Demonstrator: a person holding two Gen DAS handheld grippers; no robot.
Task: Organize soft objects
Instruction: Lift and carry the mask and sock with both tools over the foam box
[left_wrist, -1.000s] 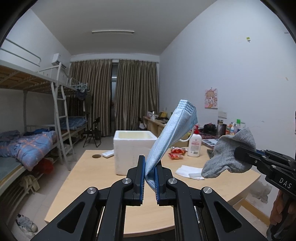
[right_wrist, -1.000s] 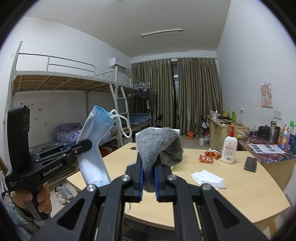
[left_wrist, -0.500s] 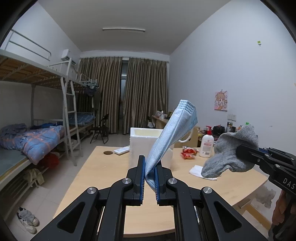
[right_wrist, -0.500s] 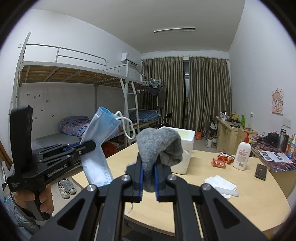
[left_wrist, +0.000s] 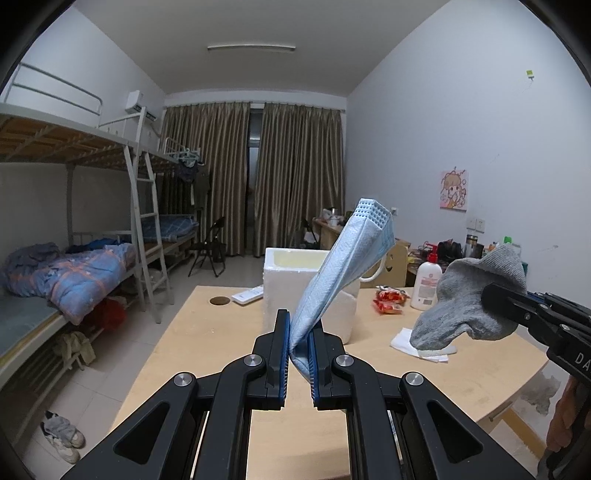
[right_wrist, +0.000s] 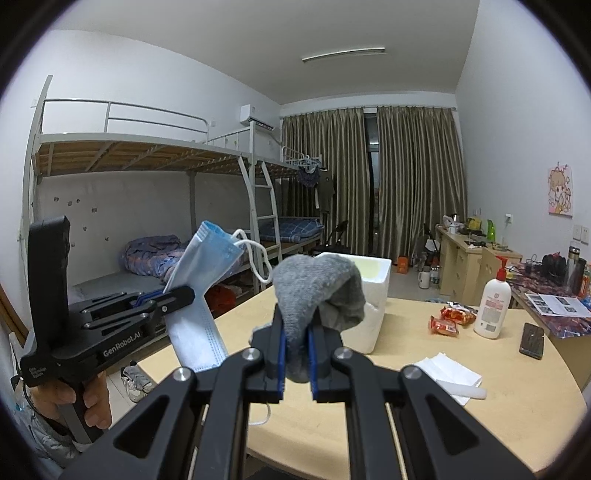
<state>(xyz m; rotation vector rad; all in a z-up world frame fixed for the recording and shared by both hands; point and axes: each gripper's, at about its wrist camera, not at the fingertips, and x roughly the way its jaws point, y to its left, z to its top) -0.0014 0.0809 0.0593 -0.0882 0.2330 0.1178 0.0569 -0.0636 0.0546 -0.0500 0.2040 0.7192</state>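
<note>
My left gripper (left_wrist: 298, 334) is shut on a light blue face mask (left_wrist: 343, 269) that stands up from the jaws; the mask also shows in the right wrist view (right_wrist: 201, 291). My right gripper (right_wrist: 295, 334) is shut on a grey sock (right_wrist: 317, 291), which shows at the right of the left wrist view (left_wrist: 476, 302). Both are held in the air near the front of a wooden table (left_wrist: 207, 347). A white foam box (left_wrist: 295, 280), open at the top, stands on the table ahead of both grippers.
On the table lie folded white tissues (right_wrist: 448, 374), red snack packets (right_wrist: 452, 319), a lotion pump bottle (right_wrist: 491, 302), a black phone (right_wrist: 532, 339) and a remote (left_wrist: 247, 295). A bunk bed with ladder (left_wrist: 147, 236) stands left; desks line the right wall.
Both grippers have moved together leftward and back from the table, still holding the mask and the sock. The foam box now sits more central in both views.
</note>
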